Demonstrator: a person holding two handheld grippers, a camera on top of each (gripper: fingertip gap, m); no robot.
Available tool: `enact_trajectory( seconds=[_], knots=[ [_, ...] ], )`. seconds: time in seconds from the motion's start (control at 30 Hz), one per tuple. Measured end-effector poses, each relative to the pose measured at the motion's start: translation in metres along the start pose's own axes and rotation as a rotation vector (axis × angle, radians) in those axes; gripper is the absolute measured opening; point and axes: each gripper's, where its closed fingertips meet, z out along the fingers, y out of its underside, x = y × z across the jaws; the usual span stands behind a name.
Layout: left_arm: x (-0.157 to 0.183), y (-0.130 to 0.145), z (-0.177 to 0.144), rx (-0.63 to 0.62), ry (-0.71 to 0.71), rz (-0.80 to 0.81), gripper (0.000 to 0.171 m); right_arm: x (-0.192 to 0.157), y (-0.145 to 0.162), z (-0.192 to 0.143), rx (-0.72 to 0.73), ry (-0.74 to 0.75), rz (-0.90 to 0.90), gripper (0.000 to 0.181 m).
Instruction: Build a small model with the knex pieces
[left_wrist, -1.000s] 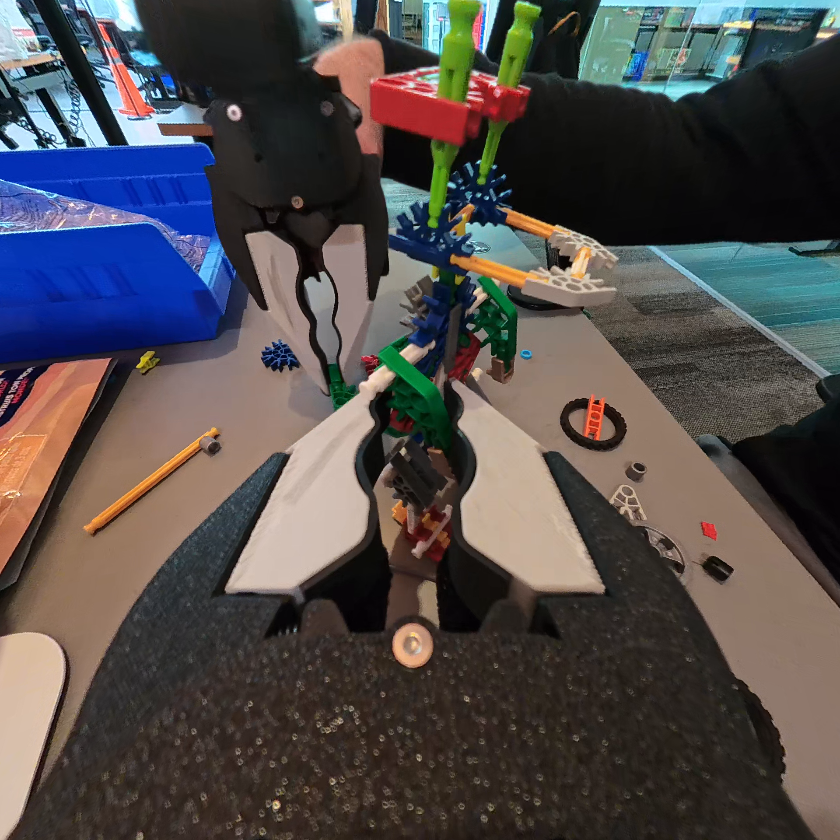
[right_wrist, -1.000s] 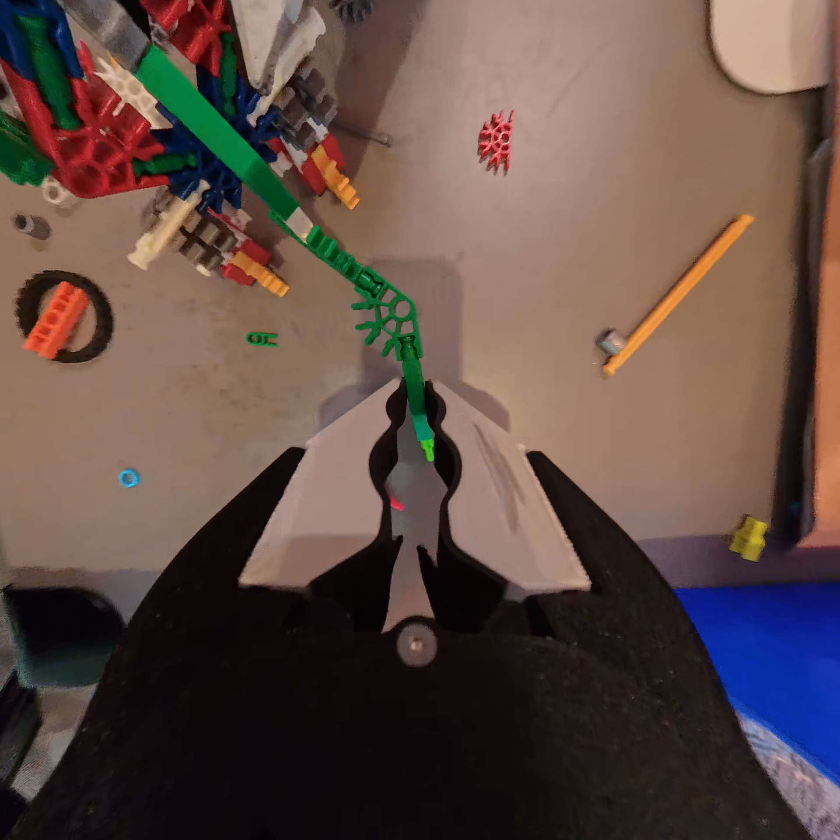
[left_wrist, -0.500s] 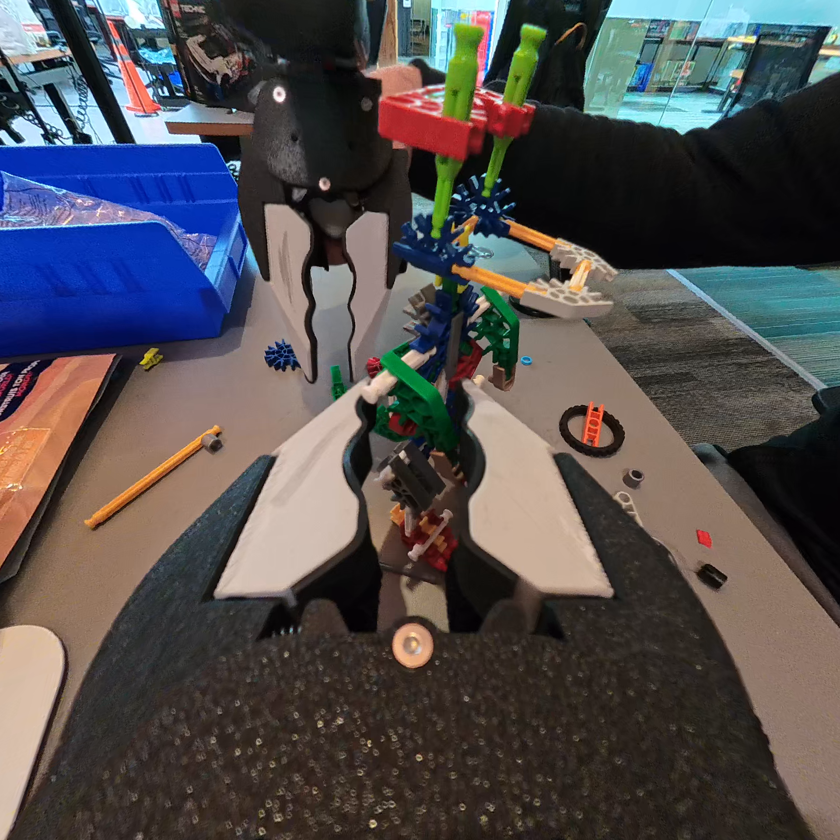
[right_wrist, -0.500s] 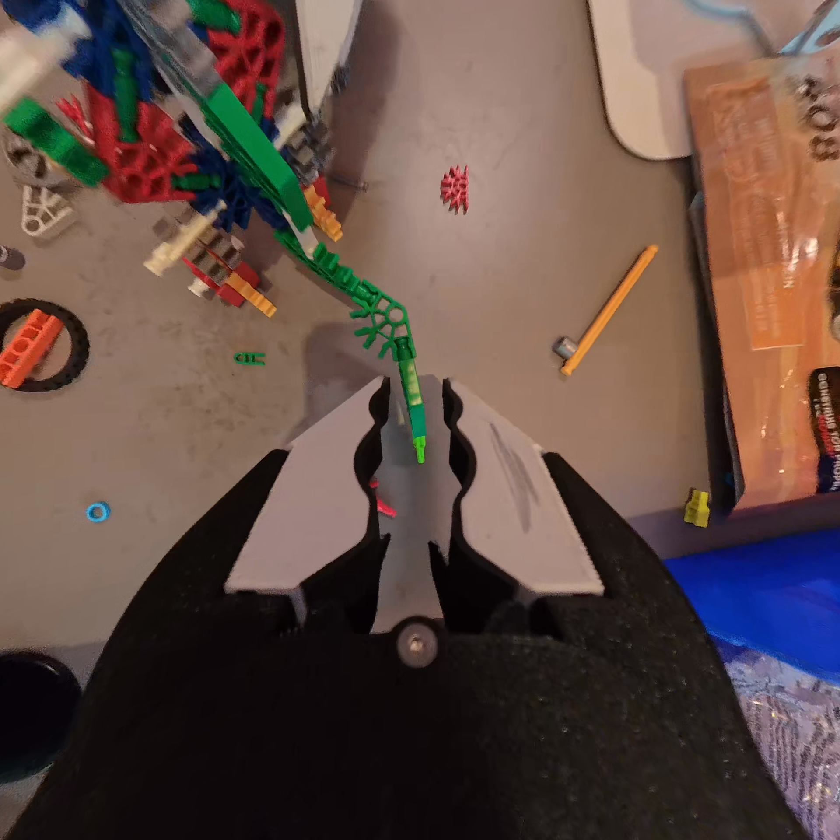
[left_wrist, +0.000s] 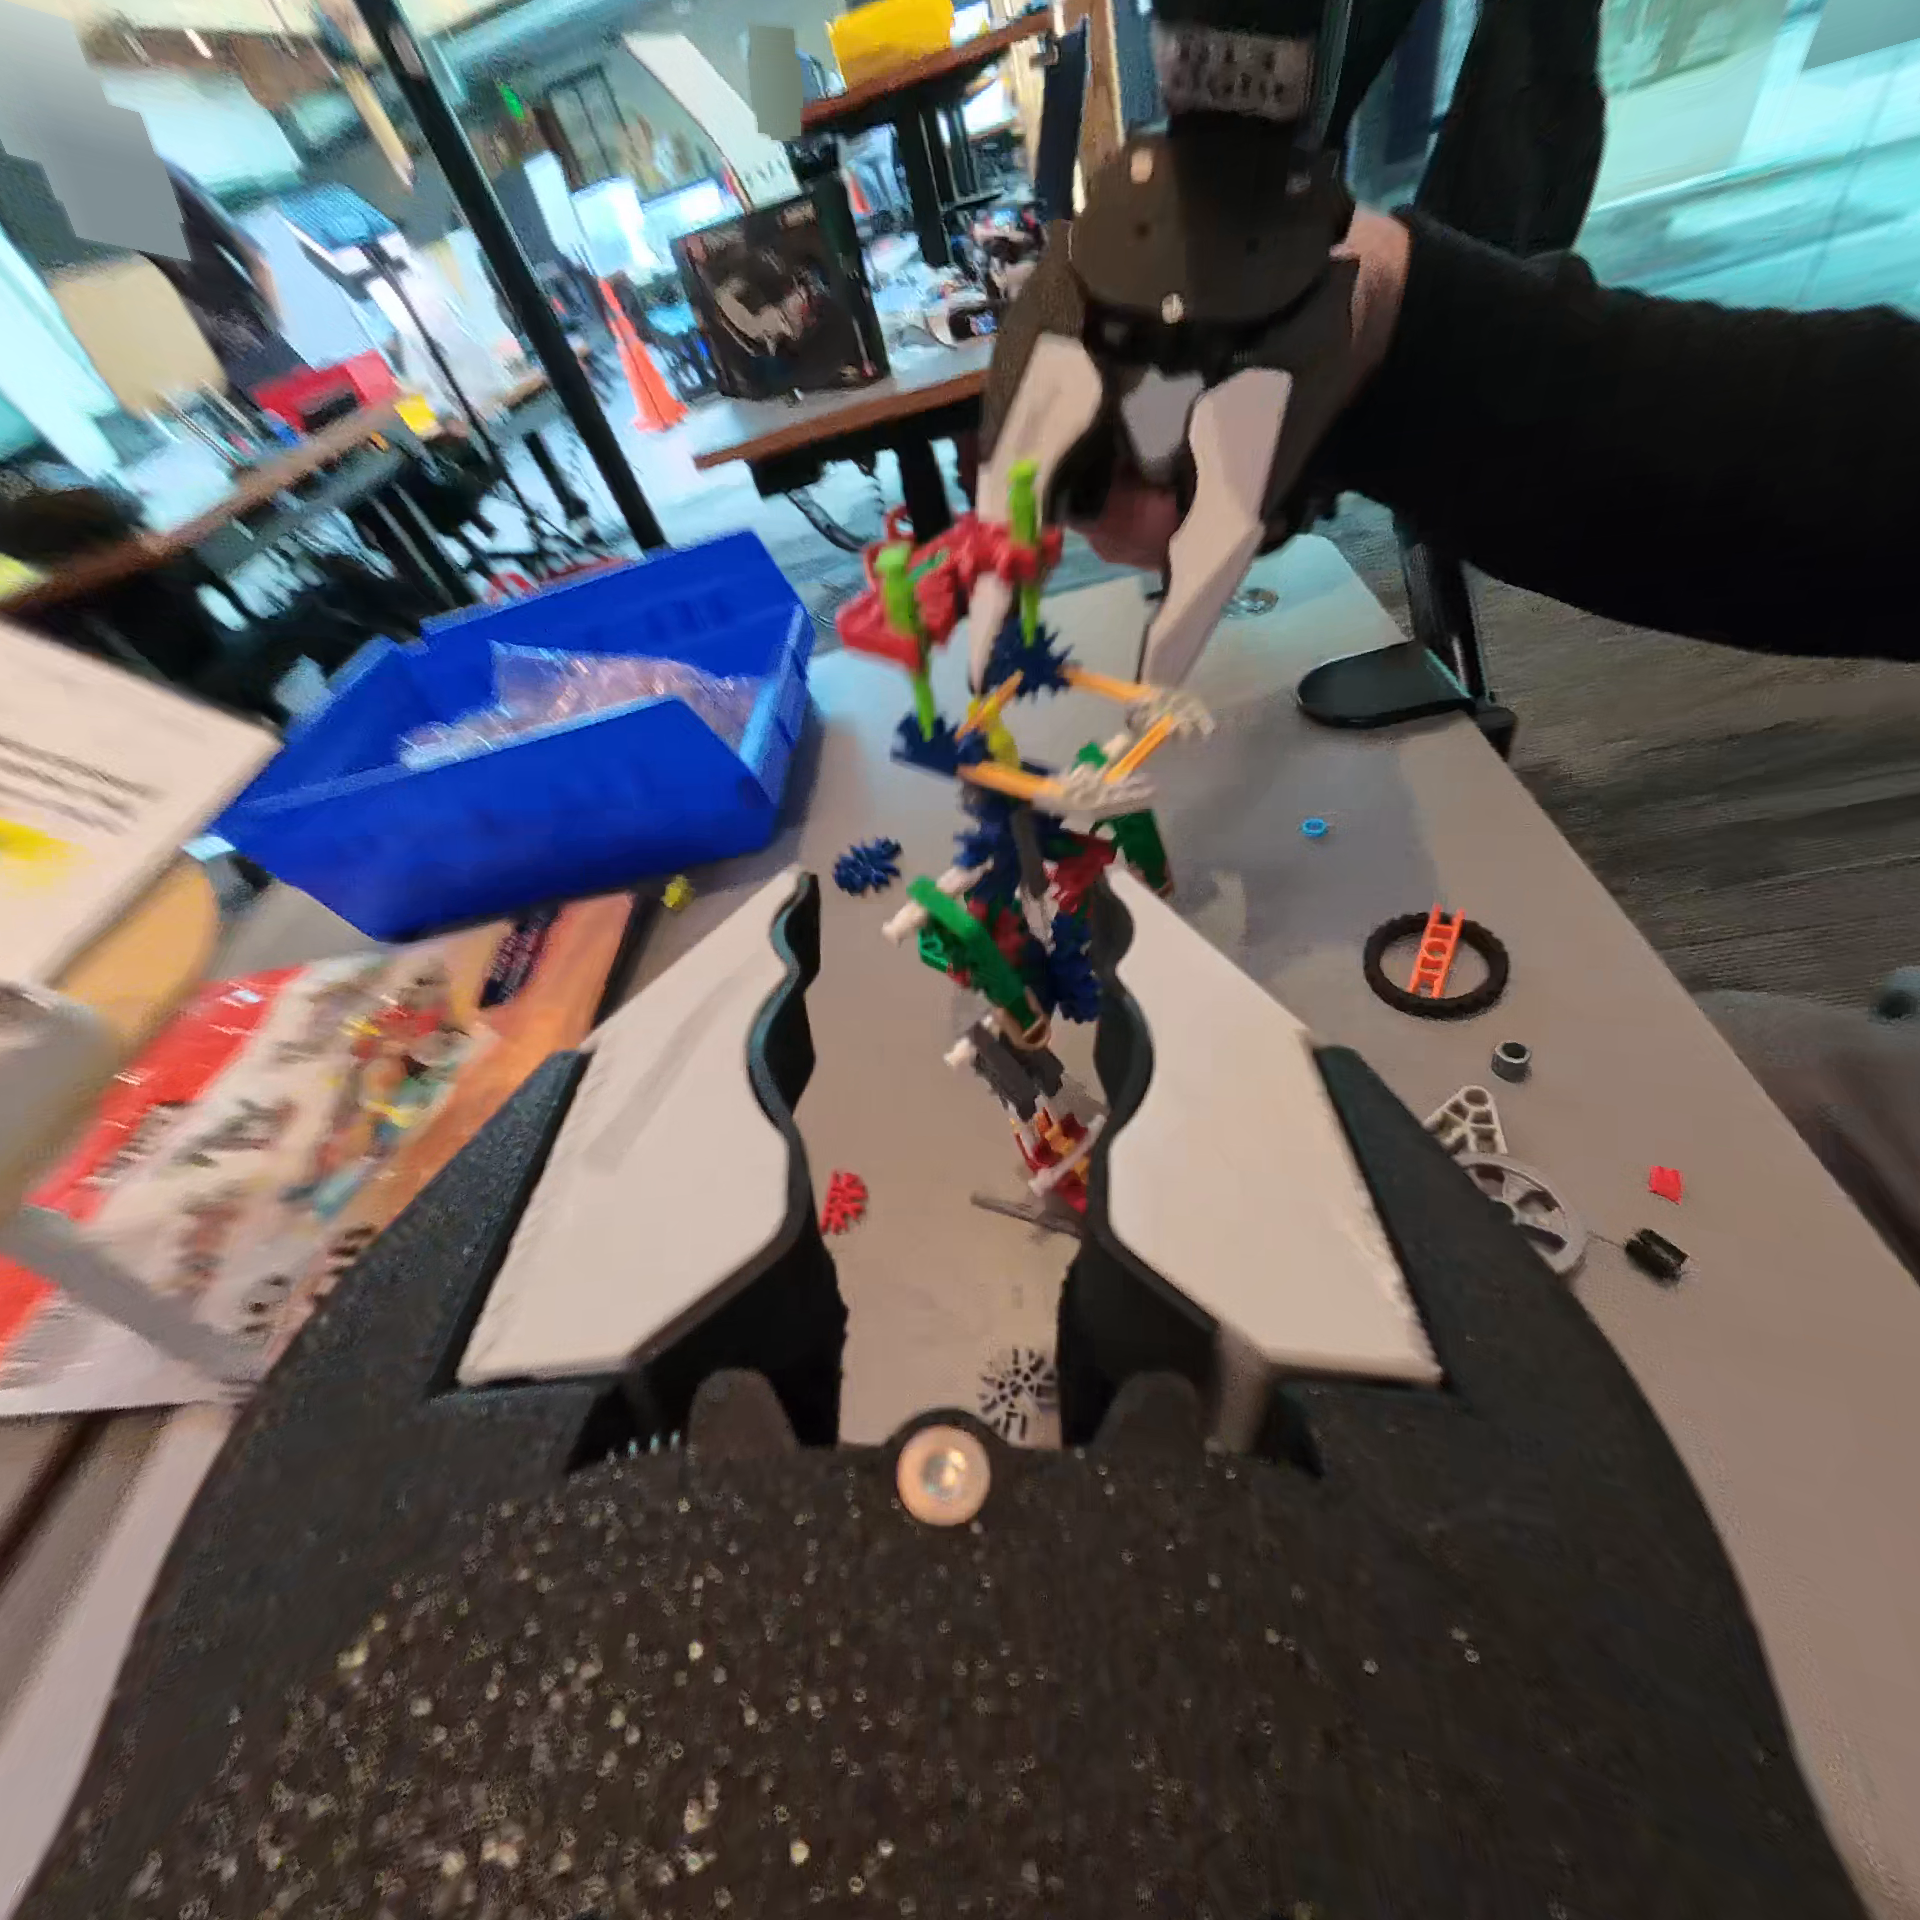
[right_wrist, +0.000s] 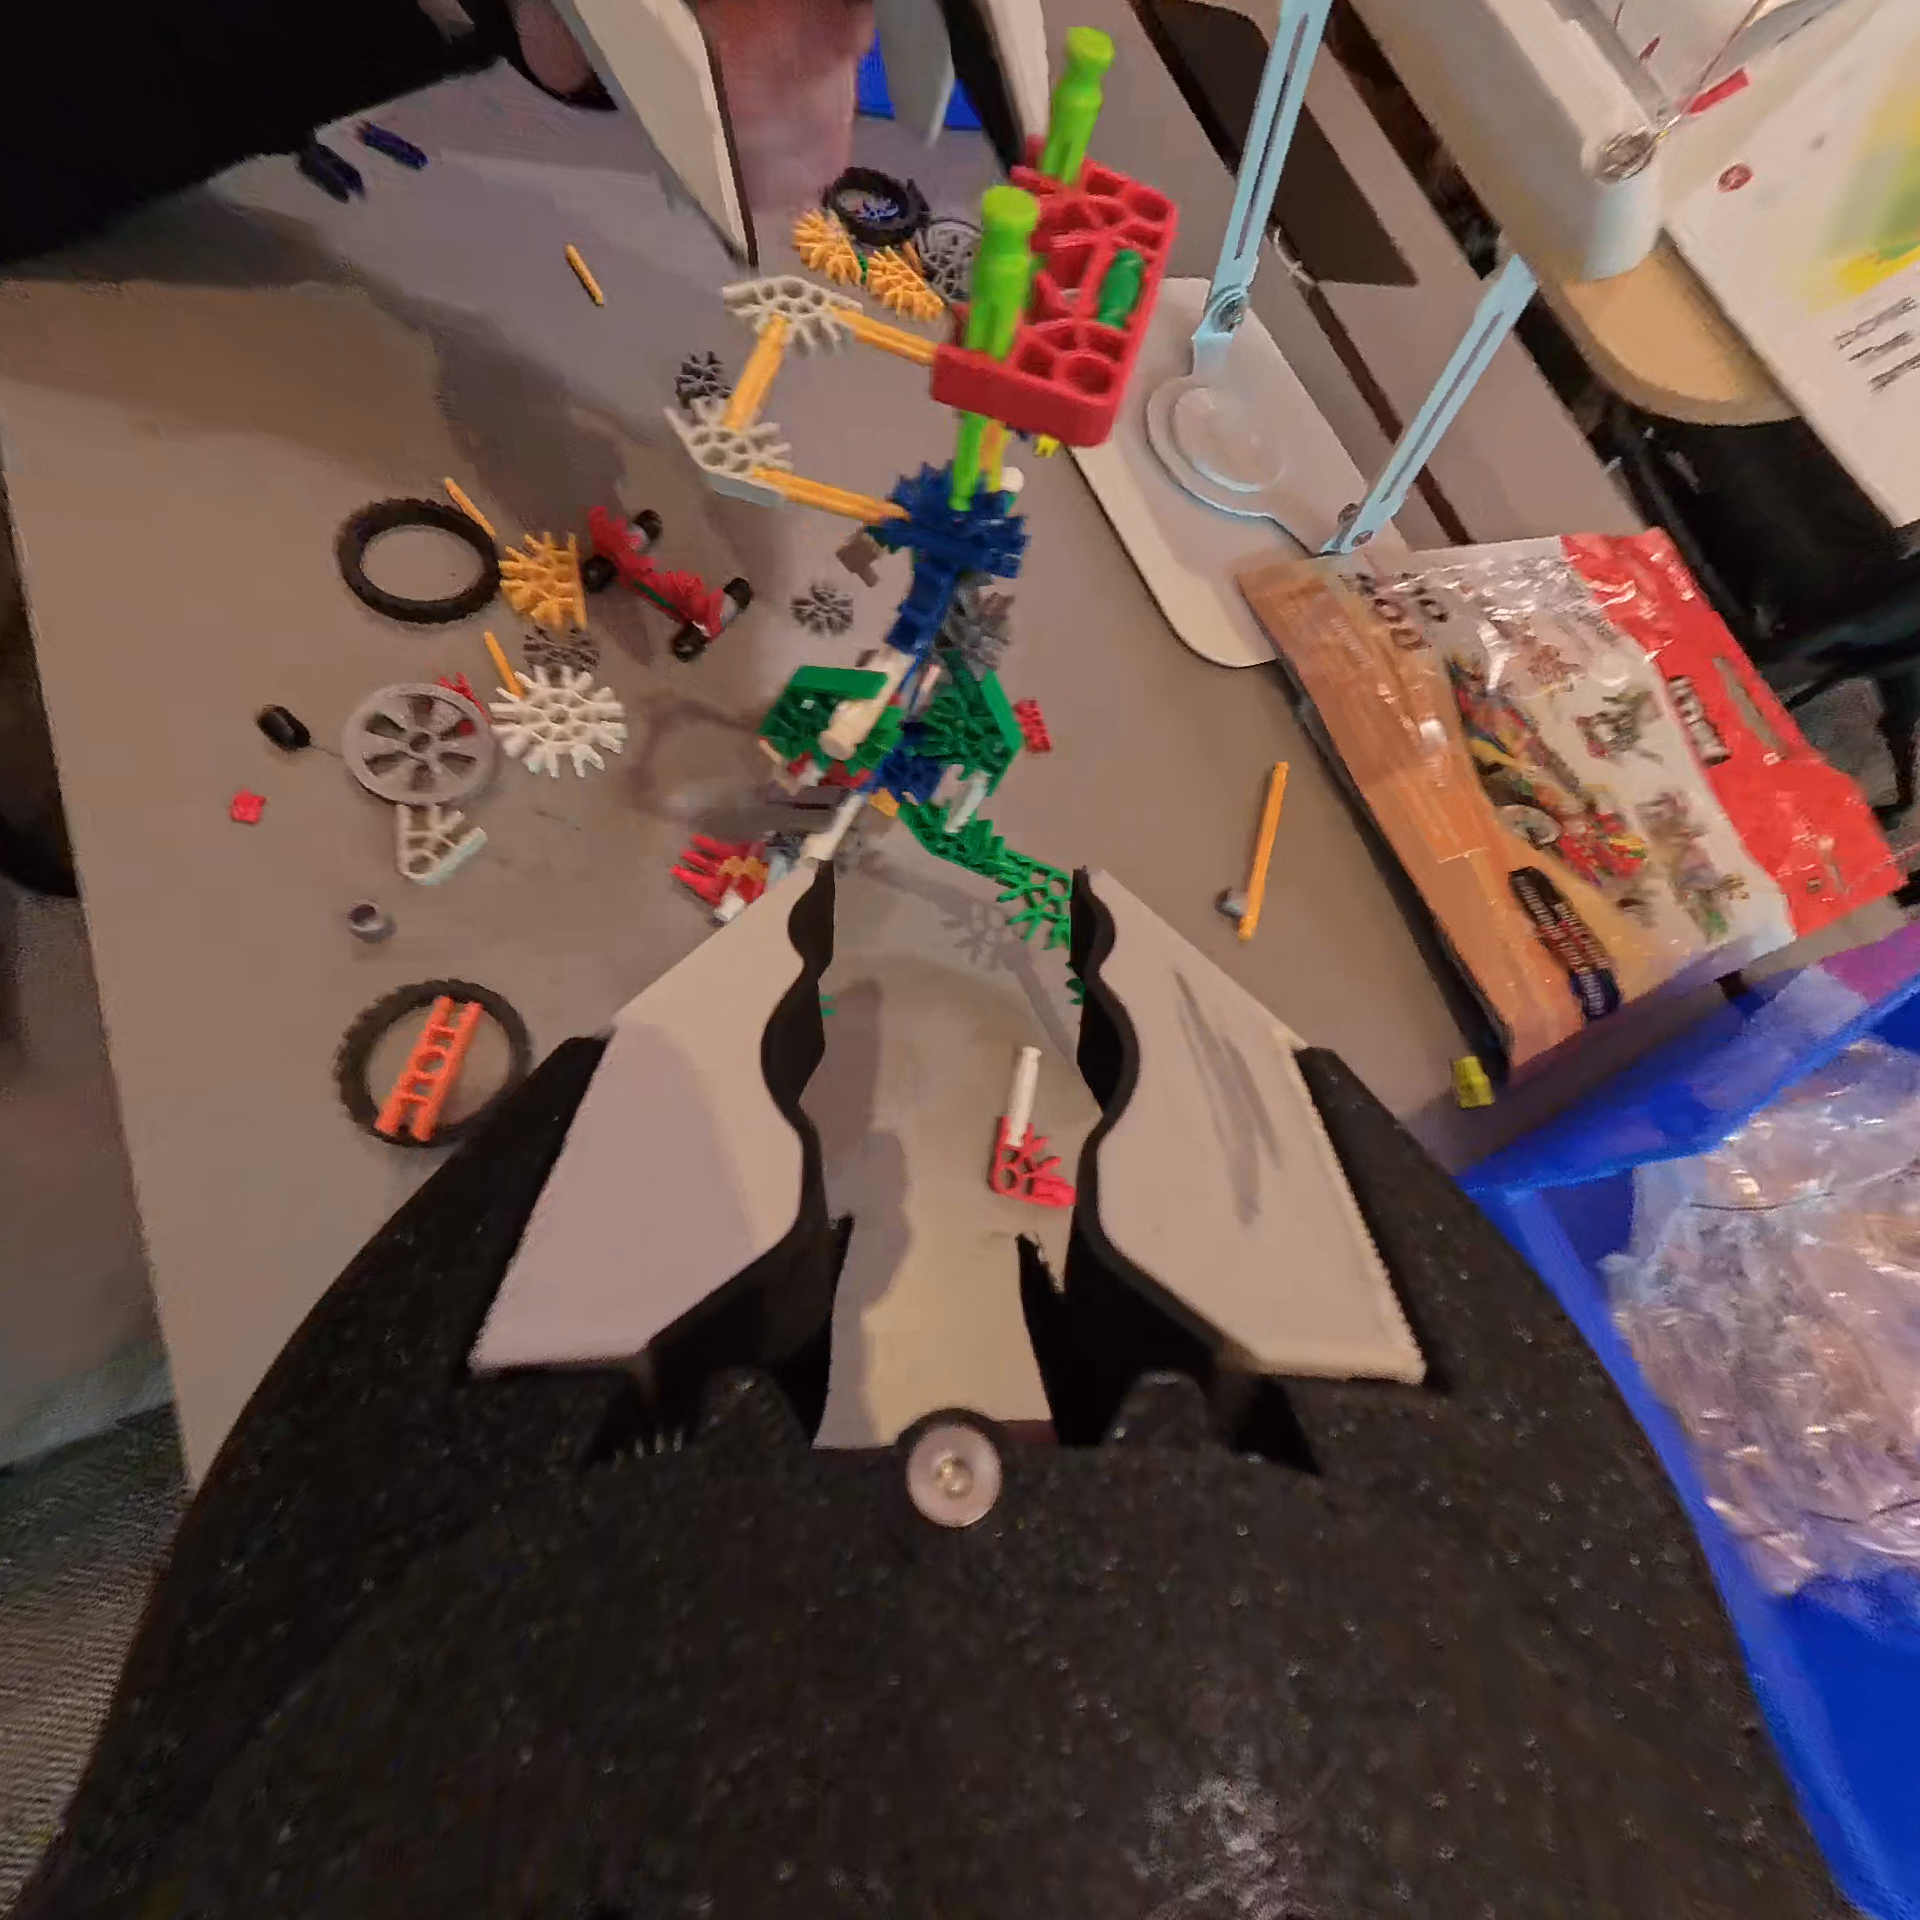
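Note:
A tall multicoloured construction-toy model (left_wrist: 1023, 914) stands on the grey table (left_wrist: 1299, 914). It has a red block with lime rods on top (right_wrist: 1049, 301), blue connectors, and yellow rods to grey connectors. My left gripper (left_wrist: 956, 894) is open and empty. The model's lower part stands between its tips, close to the right finger, not gripped. My right gripper (right_wrist: 951, 883) is open and empty, looking down on the model. A green connector chain (right_wrist: 1023, 878) at the model's foot lies by its right fingertip. In the left wrist view the right gripper (left_wrist: 1070, 665) hangs above the model's top.
A blue bin (left_wrist: 520, 769) with clear plastic and a printed parts bag (right_wrist: 1610, 748) lie to one side. Loose pieces lie around: a black tyre with an orange ladder piece (right_wrist: 426, 1060), a yellow rod (right_wrist: 1257, 862), a red connector on a white rod (right_wrist: 1023, 1153), a grey wheel (right_wrist: 416, 743), and a white lamp base (right_wrist: 1216, 447). The tips of one gripper are about 12 cm away from the tips of the other. My right gripper's tips are some 9 cm from the green connector chain (right_wrist: 1023, 878).
My right gripper opened, let go of the lime rod at the model's foot and rose up and back. My left gripper opened wide off the model's lower part and drew back.

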Motion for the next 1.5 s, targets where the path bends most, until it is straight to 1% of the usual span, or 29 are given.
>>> enact_trajectory(
  seconds=[0.03, 0.1, 0.17, 0.2, 0.3, 0.37, 0.4, 0.47, 0.57, 0.63, 0.67, 0.73, 0.97, 1.03, 1.2, 1.33, 1.37, 1.4, 1.5],
  knots=[
    [0.005, -0.010, -0.005, 0.002, -0.019, 0.050, 0.049, -0.007, 0.000, 0.003, -0.004, -0.003, 0.025, 0.044],
    [0.019, -0.024, -0.007, -0.032, -0.060, 0.174, 0.045, -0.012, 0.005, 0.010, -0.025, 0.036, 0.076, 0.044],
    [0.036, -0.033, -0.001, -0.084, -0.068, 0.281, 0.044, -0.022, 0.009, 0.018, -0.036, 0.031, 0.136, 0.052],
    [0.045, -0.036, 0.004, -0.106, -0.062, 0.328, 0.043, -0.025, 0.008, 0.022, -0.019, 0.045, 0.164, 0.052],
    [0.054, -0.039, 0.019, -0.171, -0.073, 0.434, 0.039, -0.036, 0.007, 0.035, 0.005, 0.063, 0.260, 0.053],
    [0.052, -0.034, 0.028, -0.215, -0.069, 0.450, 0.036, -0.040, 0.010, 0.045, 0.007, 0.081, 0.317, 0.058],
    [0.050, -0.029, 0.032, -0.241, -0.063, 0.457, 0.035, -0.043, 0.011, 0.051, 0.008, 0.081, 0.333, 0.061],
    [0.047, -0.019, 0.038, -0.278, -0.060, 0.469, 0.031, -0.042, 0.015, 0.059, 0.001, 0.127, 0.358, 0.061],
    [0.043, -0.010, 0.042, -0.313, -0.066, 0.476, 0.024, -0.037, 0.028, 0.073, -0.054, 0.187, 0.361, 0.060],
    [0.043, -0.009, 0.042, -0.303, -0.063, 0.470, 0.018, -0.034, 0.026, 0.078, -0.032, 0.206, 0.351, 0.037],
    [0.042, -0.010, 0.042, -0.297, -0.066, 0.468, 0.017, -0.035, 0.025, 0.080, -0.026, 0.196, 0.360, 0.032],
    [0.040, -0.011, 0.040, -0.294, -0.072, 0.466, 0.014, -0.034, 0.025, 0.082, -0.018, 0.201, 0.355, 0.032],
    [0.040, -0.011, 0.036, -0.280, -0.038, 0.447, 0.013, -0.033, 0.026, 0.081, -0.023, 0.191, 0.341, 0.032],
    [0.041, -0.013, 0.034, -0.259, -0.013, 0.422, 0.012, -0.034, 0.026, 0.081, -0.020, 0.188, 0.340, 0.032],
    [0.039, -0.017, 0.030, -0.221, 0.011, 0.354, 0.012, -0.033, 0.026, 0.081, -0.013, 0.183, 0.341, 0.032],
    [0.040, -0.019, 0.032, -0.227, 0.010, 0.346, 0.016, -0.033, 0.026, 0.081, -0.008, 0.176, 0.345, 0.032],
    [0.040, -0.021, 0.032, -0.223, 0.000, 0.348, 0.020, -0.034, 0.026, 0.081, -0.007, 0.170, 0.341, 0.033],
    [0.040, -0.022, 0.030, -0.218, -0.001, 0.341, 0.021, -0.034, 0.026, 0.080, -0.004, 0.170, 0.339, 0.036],
    [0.038, -0.023, 0.023, -0.212, -0.022, 0.324, 0.026, -0.035, 0.023, 0.074, 0.024, 0.165, 0.347, 0.049]
  ],
)
